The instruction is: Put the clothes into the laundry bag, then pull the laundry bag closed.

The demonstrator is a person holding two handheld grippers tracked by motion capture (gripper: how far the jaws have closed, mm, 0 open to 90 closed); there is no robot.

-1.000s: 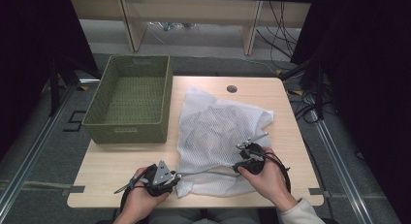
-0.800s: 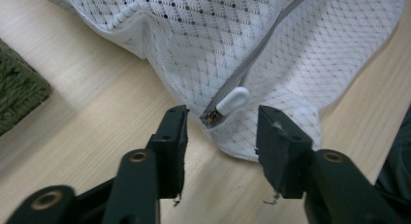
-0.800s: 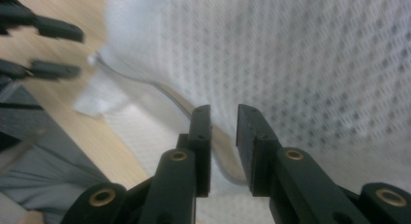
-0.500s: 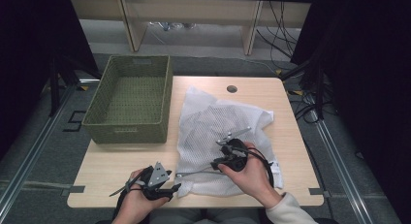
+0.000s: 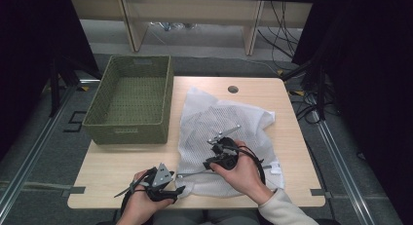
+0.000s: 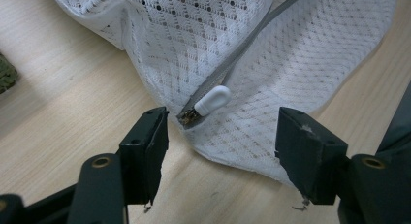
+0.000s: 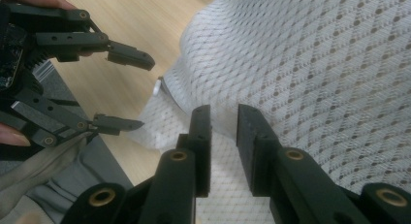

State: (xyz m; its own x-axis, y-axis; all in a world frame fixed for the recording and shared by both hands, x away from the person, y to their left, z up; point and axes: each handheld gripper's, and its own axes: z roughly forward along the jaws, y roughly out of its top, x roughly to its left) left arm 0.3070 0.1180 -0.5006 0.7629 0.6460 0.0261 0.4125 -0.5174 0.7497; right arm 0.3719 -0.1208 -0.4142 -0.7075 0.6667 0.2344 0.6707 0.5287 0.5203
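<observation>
While the white mesh laundry bag (image 5: pixel 221 137) lies flat, left gripper (image 6: pixel 223 136) jaws just spread, straddling the zipper pull (image 6: pixel 212 100) untouched, right gripper (image 7: pixel 224 136) slightly parted, holding nothing.

A light wooden table (image 5: pixel 122 164) with a round cable hole (image 5: pixel 233 89) at 12 o'clock stands on grey floor (image 5: pixel 44 137), pale wooden shelving (image 5: pixel 190 15) beyond it, dark curtains (image 5: pixel 29 49) at 9 and 3 o'clock.

Bare table (image 5: pixel 122 161) lies open near-left and along the far edge; the green basket (image 5: pixel 131 101) blocks far-left, the mesh bag (image 5: pixel 219 132) covers the centre.
</observation>
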